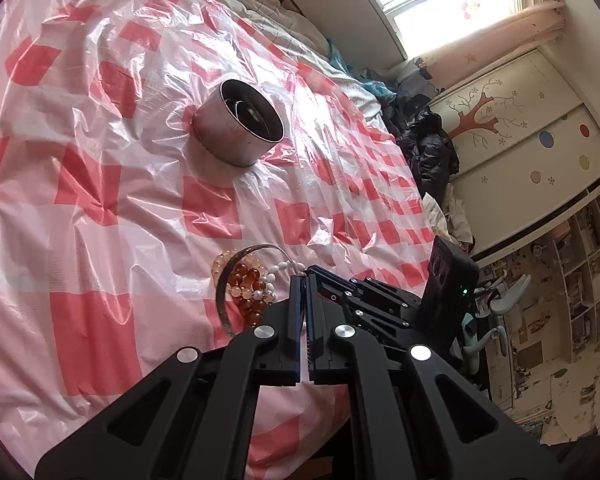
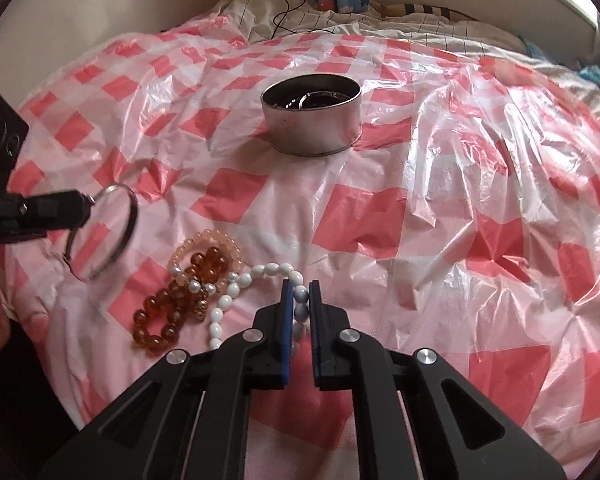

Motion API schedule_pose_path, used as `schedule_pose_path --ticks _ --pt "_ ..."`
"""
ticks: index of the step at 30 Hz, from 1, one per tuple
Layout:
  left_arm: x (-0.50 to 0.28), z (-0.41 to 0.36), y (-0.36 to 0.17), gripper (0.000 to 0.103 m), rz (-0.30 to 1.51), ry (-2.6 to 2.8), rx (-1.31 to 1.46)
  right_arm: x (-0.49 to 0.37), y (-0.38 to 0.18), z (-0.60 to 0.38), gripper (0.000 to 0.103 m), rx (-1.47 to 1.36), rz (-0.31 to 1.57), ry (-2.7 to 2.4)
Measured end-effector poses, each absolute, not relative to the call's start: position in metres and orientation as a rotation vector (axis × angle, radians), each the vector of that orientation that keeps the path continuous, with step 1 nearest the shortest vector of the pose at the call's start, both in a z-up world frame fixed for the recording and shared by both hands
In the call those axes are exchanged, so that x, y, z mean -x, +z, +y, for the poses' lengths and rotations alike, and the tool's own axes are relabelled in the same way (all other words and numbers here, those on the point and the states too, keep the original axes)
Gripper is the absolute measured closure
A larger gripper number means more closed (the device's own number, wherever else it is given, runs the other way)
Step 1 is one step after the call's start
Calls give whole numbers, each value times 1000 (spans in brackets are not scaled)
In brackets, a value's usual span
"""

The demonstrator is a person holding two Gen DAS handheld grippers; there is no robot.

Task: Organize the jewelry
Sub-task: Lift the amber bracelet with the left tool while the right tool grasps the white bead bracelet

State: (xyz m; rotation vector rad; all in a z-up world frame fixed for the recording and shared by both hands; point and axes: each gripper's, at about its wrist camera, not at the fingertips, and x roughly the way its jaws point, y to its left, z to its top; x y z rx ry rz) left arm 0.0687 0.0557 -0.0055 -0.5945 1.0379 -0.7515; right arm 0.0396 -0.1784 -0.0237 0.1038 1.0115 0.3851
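A round metal tin (image 2: 312, 120) stands on the checked plastic sheet, with dark jewelry inside; it also shows in the left wrist view (image 1: 238, 128). My left gripper (image 1: 304, 278) is shut on a silver bangle (image 1: 236, 280), held above the bed; in the right wrist view the bangle (image 2: 118, 232) hangs from that gripper (image 2: 86, 202). My right gripper (image 2: 300, 288) is closed around the white bead bracelet (image 2: 236, 284). Amber beads (image 2: 168, 312) and a peach bead bracelet (image 2: 204, 248) lie beside it.
The red-and-white plastic sheet (image 2: 420, 208) covers a bed. Bedding and a cable (image 2: 284, 12) lie at the far side. A pile of dark clothes (image 1: 428, 140) and a wardrobe (image 1: 520, 128) stand beyond the bed's edge.
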Motion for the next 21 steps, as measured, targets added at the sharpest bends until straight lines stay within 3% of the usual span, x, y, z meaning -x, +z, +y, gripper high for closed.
schedule_pose_path --ticks 10,21 --pt "-74 32 -2 101 1032 -751 572 -48 -14 -223 95 -637 923 632" --pt "-80 9 4 101 1011 -768 562 -55 -18 -260 95 -930 835 686"
